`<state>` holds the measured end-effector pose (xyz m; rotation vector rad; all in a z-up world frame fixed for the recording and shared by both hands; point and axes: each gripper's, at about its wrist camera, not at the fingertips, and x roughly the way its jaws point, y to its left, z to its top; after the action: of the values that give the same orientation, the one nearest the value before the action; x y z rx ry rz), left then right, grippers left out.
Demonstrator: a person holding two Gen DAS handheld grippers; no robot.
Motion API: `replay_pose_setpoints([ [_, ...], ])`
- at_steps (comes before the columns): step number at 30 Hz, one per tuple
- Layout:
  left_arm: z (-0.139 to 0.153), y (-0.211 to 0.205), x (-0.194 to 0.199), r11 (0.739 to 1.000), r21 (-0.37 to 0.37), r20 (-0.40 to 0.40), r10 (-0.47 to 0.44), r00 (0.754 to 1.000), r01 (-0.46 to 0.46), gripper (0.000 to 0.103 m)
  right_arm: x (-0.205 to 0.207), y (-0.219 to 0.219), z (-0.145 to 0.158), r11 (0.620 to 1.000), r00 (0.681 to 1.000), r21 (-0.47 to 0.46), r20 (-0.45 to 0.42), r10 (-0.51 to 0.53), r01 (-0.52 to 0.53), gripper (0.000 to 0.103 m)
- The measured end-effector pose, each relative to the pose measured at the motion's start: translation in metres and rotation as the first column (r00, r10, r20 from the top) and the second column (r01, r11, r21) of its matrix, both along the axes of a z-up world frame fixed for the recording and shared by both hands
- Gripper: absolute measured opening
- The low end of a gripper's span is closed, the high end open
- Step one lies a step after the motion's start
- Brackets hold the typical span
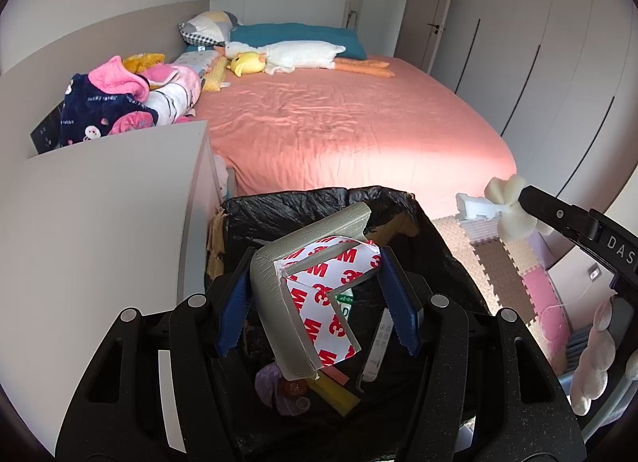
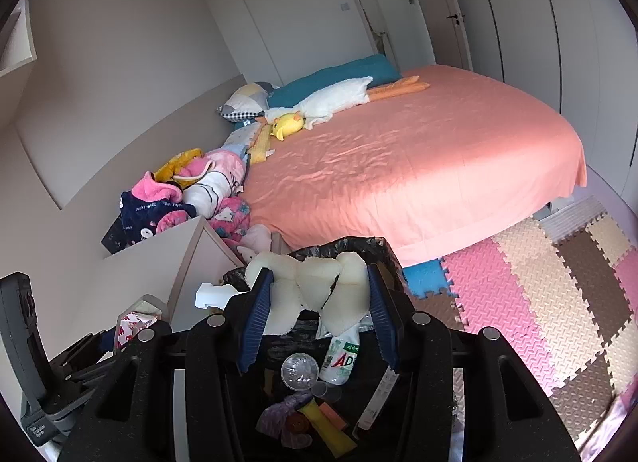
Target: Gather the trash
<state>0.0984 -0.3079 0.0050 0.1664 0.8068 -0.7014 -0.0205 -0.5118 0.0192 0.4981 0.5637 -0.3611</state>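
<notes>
Indoors, a bedroom: a bed [image 1: 339, 123] under a salmon-pink sheet fills the view's twelve o'clock, with wardrobe doors [image 1: 558, 63] at two o'clock and interlocking foam floor mats [image 2: 538, 294] at four o'clock of the right wrist view. A black-lined trash bin [image 1: 299, 203] stands at the bedside. Above it, the left gripper [image 1: 319, 290], angled downward, pinches a grey foam corner guard [image 1: 279, 302] with 3M backing. Beside it, at three o'clock, the right gripper [image 2: 315, 302] clamps a crumpled piece of white foam [image 2: 315, 286] over the bin.
</notes>
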Motion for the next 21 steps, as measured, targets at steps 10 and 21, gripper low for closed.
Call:
replay_pose_setpoints([
  [10, 0.008, 0.016, 0.008, 0.996, -0.028, 0.014, 0.081, 0.997, -0.081, 0.095, 0.001, 0.010, 0.007, 0.999, 1.000, -0.052, -0.005, 0.004, -0.004, 0.085],
  [21, 0.014, 0.026, 0.014, 0.994, -0.071, -0.026, 0.082, 0.996, -0.084, 0.096, 0.003, 0.017, 0.009, 0.998, 1.000, -0.067, -0.008, 0.009, -0.009, 0.086],
])
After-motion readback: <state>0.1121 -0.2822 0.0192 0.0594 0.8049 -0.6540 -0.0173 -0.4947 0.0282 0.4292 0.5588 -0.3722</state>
